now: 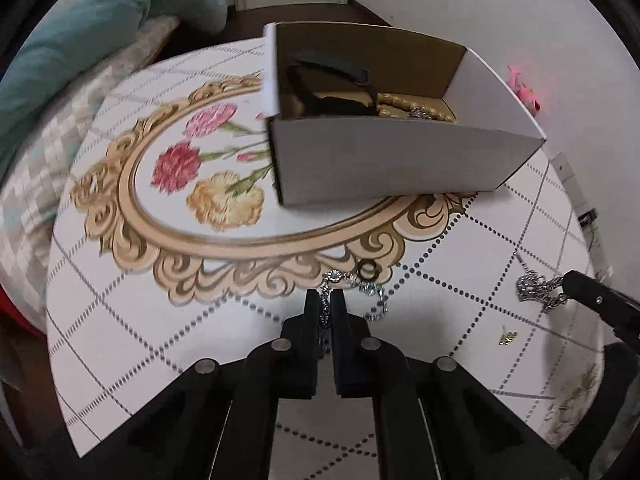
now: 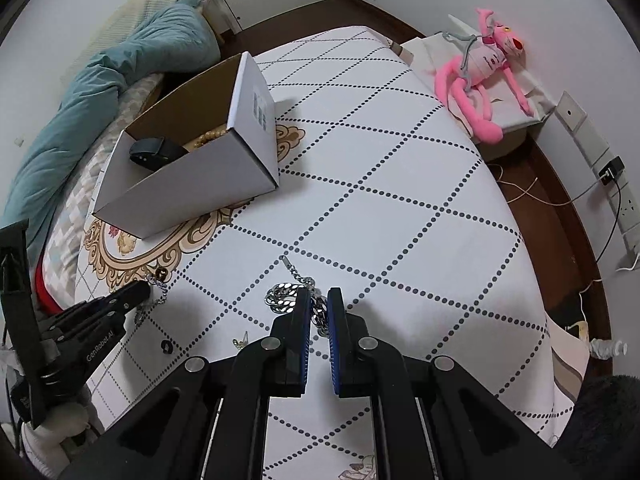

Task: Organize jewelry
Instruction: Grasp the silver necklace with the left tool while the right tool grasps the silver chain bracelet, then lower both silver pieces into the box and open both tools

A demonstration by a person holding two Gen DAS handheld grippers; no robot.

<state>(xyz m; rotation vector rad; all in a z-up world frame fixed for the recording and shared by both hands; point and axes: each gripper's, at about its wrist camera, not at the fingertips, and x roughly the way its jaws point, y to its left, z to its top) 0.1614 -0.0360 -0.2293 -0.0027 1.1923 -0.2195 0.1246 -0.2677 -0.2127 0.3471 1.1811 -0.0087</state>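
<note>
An open white cardboard box (image 1: 400,160) stands on the table; inside are a black watch band (image 1: 332,80) and gold beads (image 1: 404,108). The box also shows in the right wrist view (image 2: 192,184). My left gripper (image 1: 331,300) is shut on a sparkly crystal bracelet (image 1: 360,284) lying on the cloth just before the box. My right gripper (image 2: 319,300) is shut on a chunky silver chain (image 2: 284,296) on the cloth; it shows at the right of the left wrist view (image 1: 536,288). A small gold piece (image 1: 507,337) lies between them.
The round table has a white cloth with dotted diamonds (image 2: 400,200) and a gold flower frame (image 1: 200,184). A teal blanket (image 2: 100,92) lies at the left. A pink plush toy (image 2: 480,76) sits at the far right. Cables and sockets (image 2: 608,176) line the wall.
</note>
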